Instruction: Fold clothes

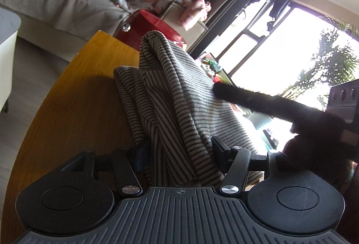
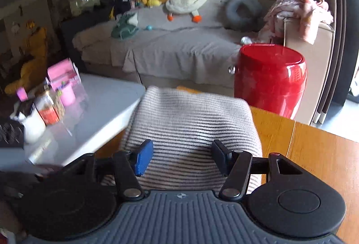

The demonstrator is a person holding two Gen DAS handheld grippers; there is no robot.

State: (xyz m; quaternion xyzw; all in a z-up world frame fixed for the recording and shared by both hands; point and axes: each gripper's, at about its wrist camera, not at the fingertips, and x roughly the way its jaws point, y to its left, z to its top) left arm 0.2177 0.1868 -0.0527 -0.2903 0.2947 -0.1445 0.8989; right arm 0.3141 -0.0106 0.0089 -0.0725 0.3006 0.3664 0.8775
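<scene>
While the desk (image 1: 67,91) carried it at mid-frame, the striped cloth (image 1: 170,95) looked soft, light and limp, best taken at a hem; its long axis ran up the frame, away from the cameras. The left gripper (image 1: 179,154) pinched bunched cloth; the right gripper (image 2: 182,158) jaws stood spread over it.

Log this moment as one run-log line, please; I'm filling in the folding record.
phase: mid-fold | left gripper: fingers around bunched striped garment | right gripper: fingers astride it, wide | surface: wooden table
</scene>
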